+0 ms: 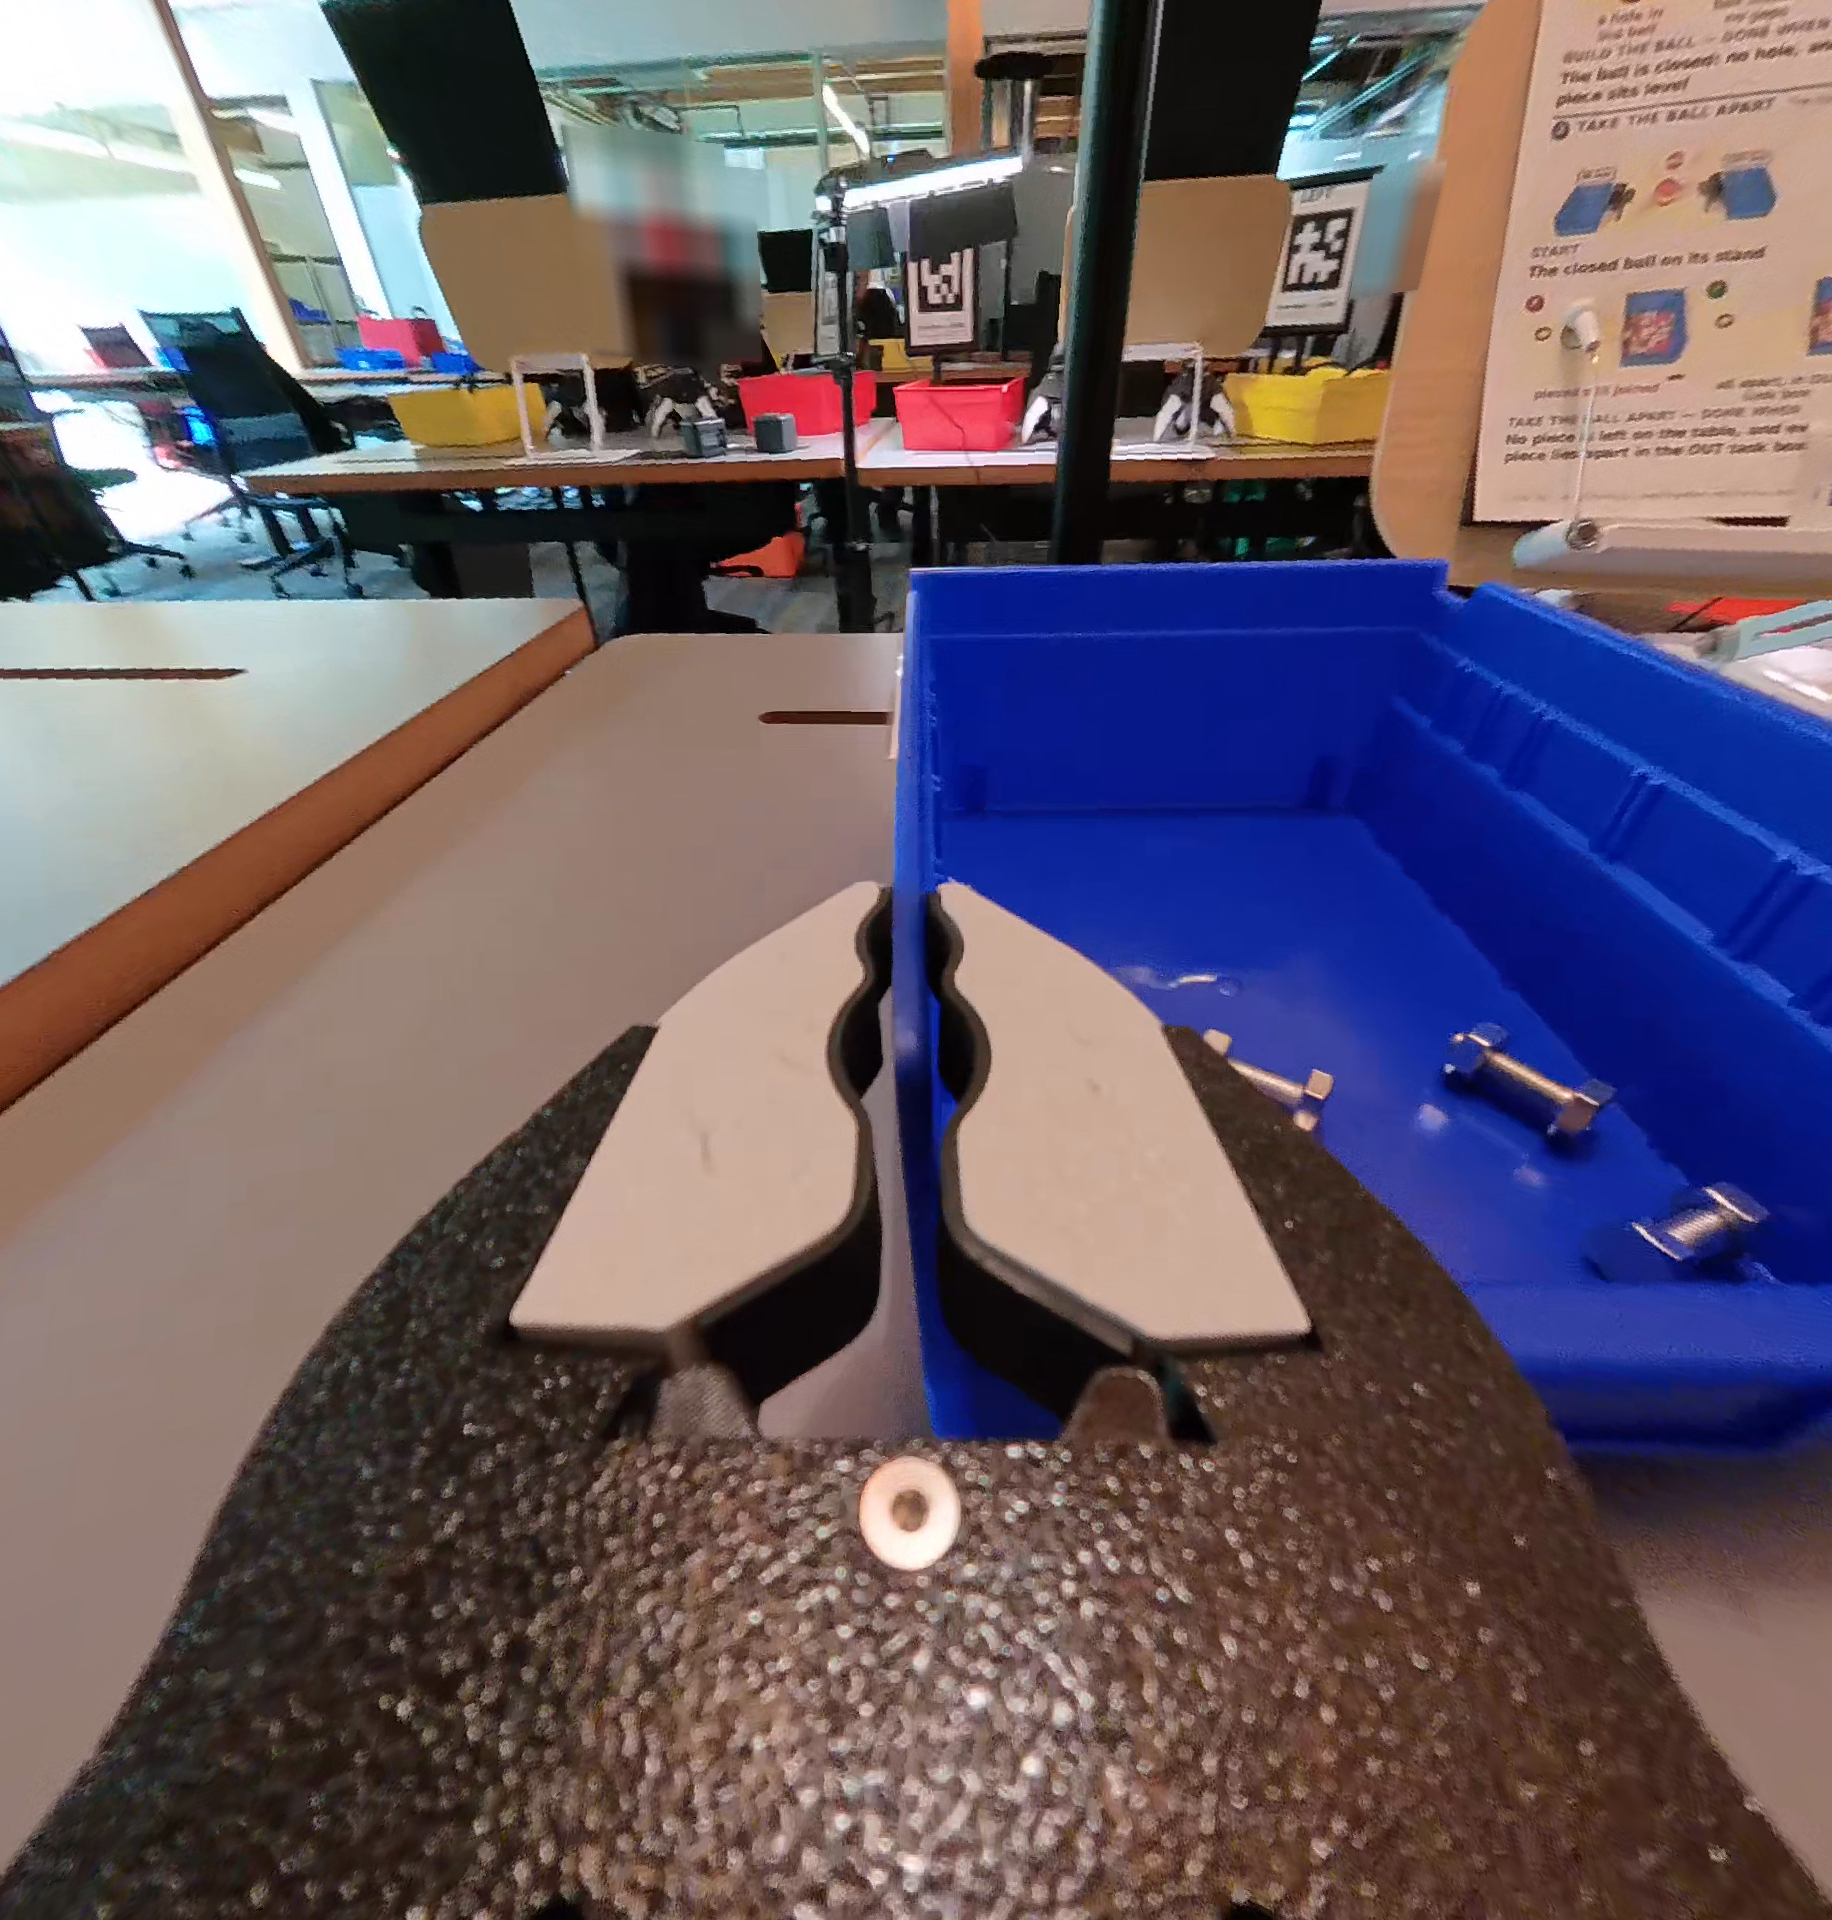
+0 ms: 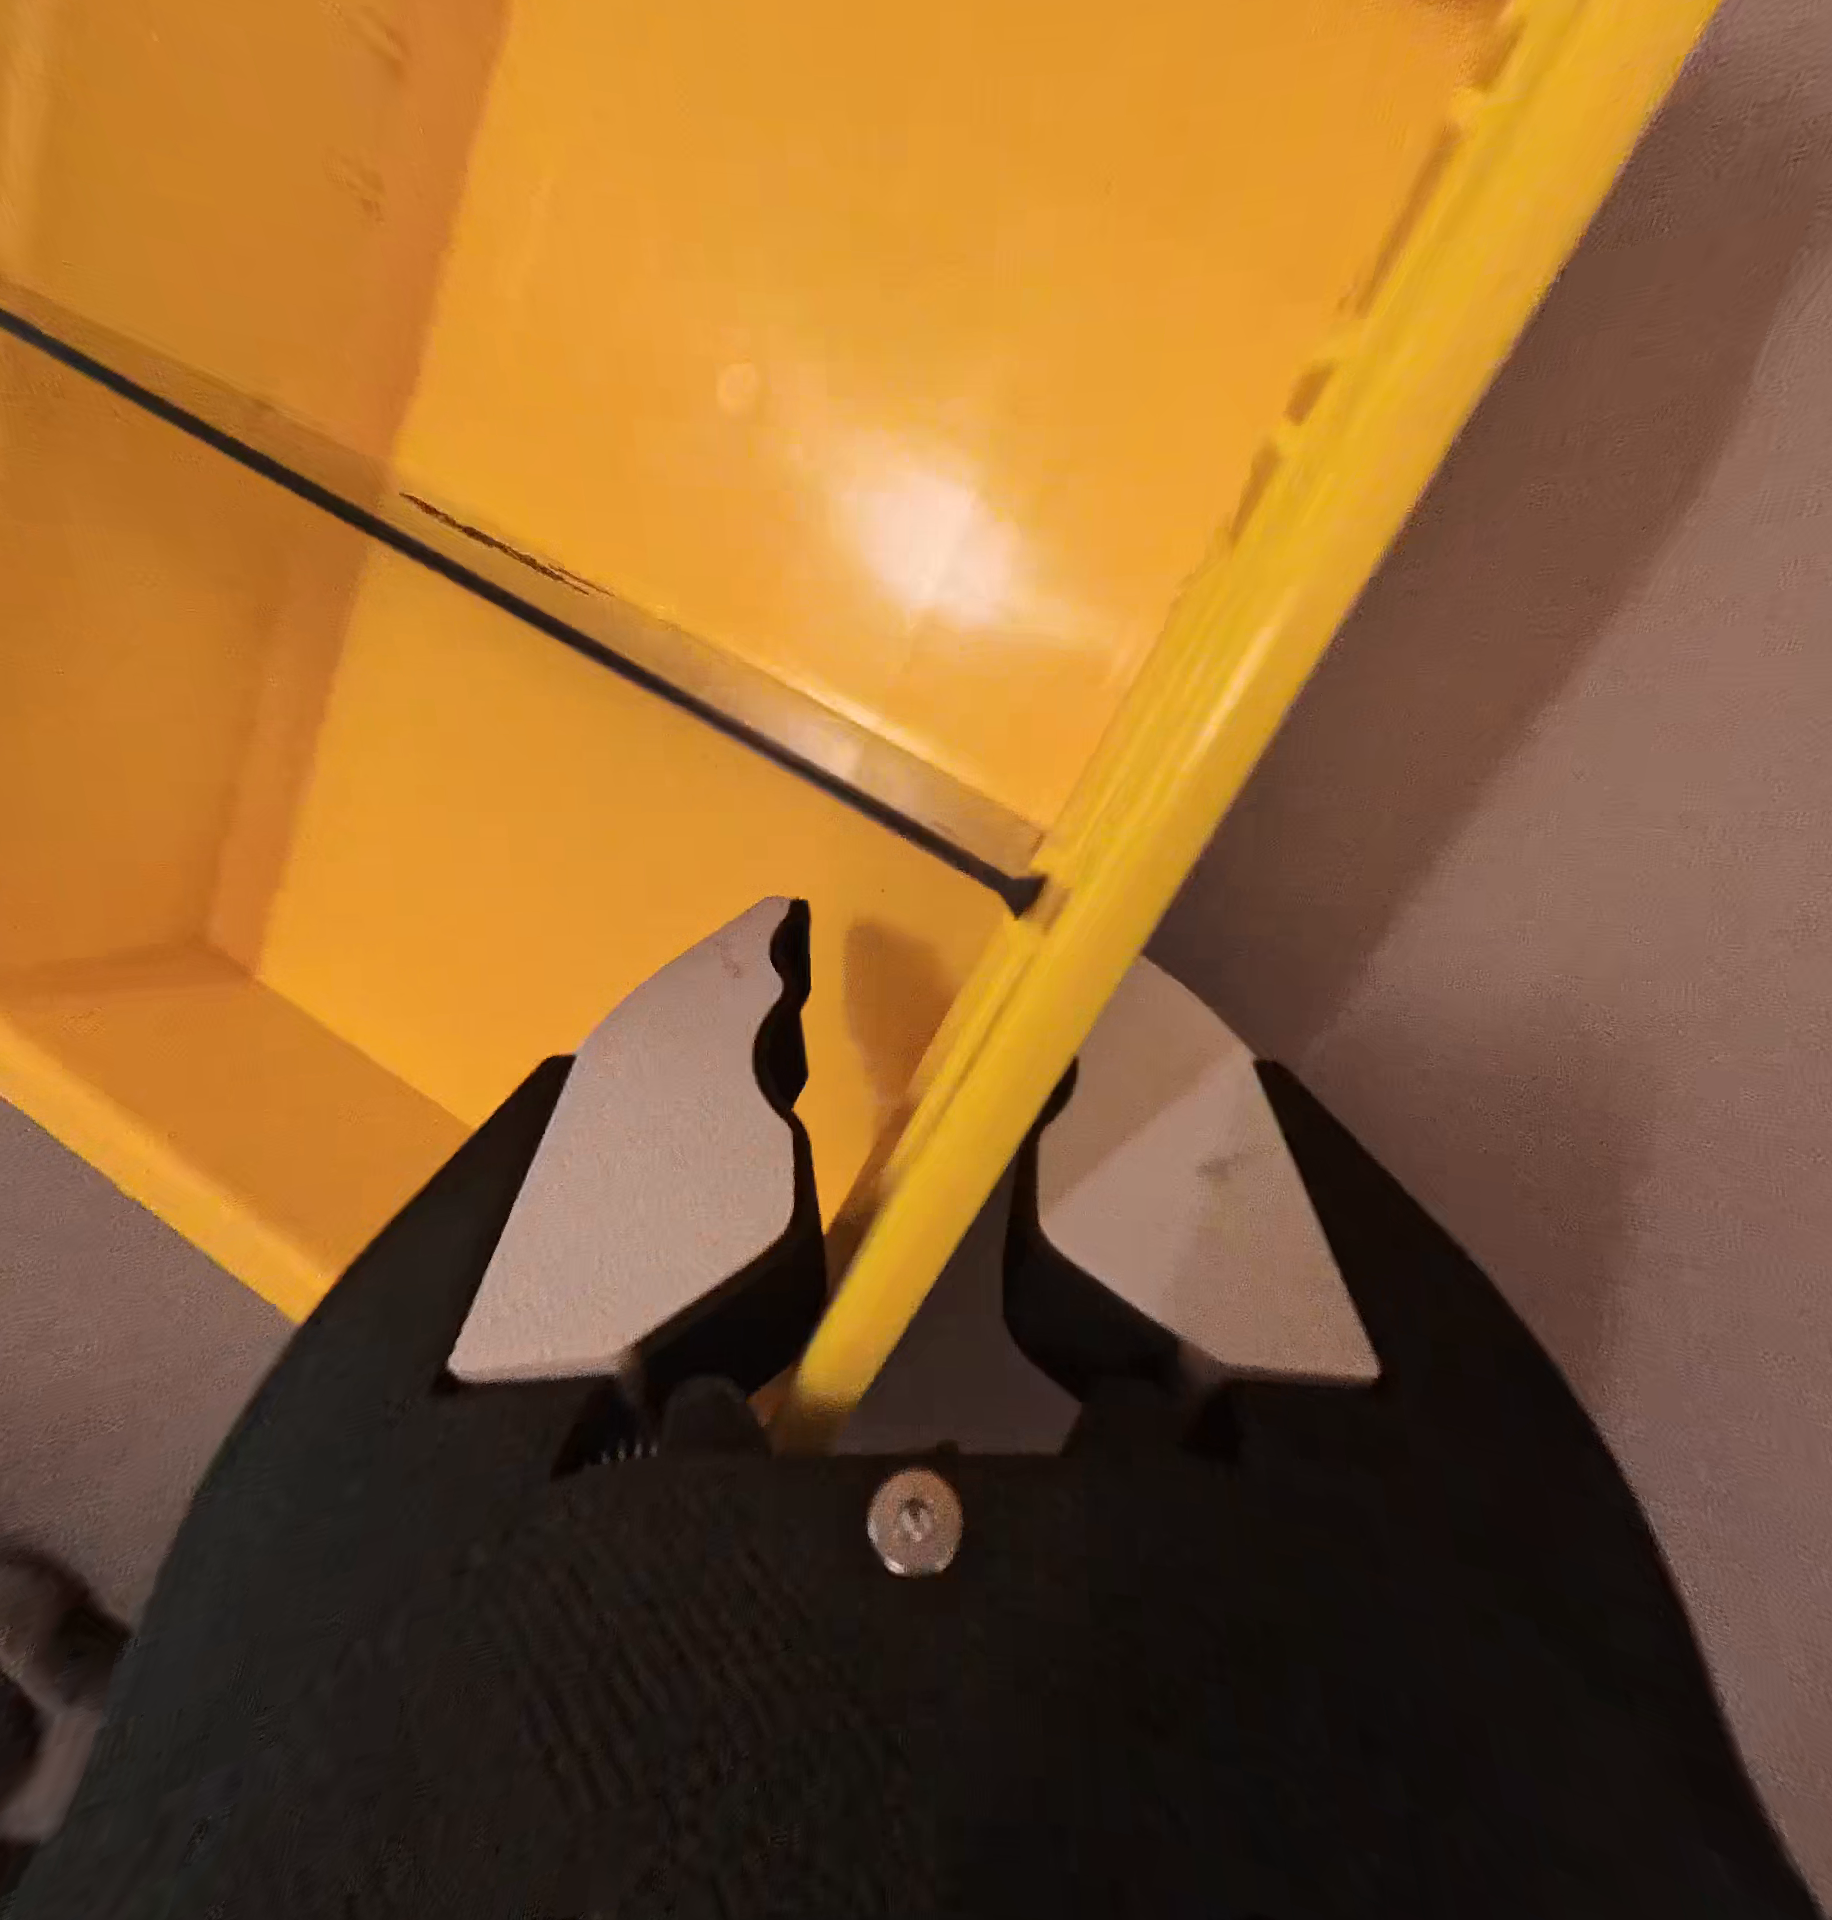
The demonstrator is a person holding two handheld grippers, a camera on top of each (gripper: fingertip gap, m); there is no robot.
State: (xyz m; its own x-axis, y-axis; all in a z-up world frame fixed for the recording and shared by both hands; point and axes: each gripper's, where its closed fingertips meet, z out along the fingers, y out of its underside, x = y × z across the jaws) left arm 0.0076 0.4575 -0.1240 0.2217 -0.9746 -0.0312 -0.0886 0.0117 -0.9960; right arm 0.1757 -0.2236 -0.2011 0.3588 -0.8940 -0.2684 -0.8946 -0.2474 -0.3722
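A: The left gripper (image 1: pixel 910 904) was clamped on the near left wall of the blue bin (image 1: pixel 1182 623), a finger on each side, pads pressing the plastic.

B: And the bin sat on the bench (image 1: pixel 476 1039), long axis running away from the camera. Three bolts (image 1: pixel 1527 1086) lay on its floor.

A: The right gripper (image 2: pixel 969 961) straddled the yellow bin's (image 2: pixel 1255 582) side wall, fingers apart, the inner one clear of it. That wall ran diagonally up to the right.
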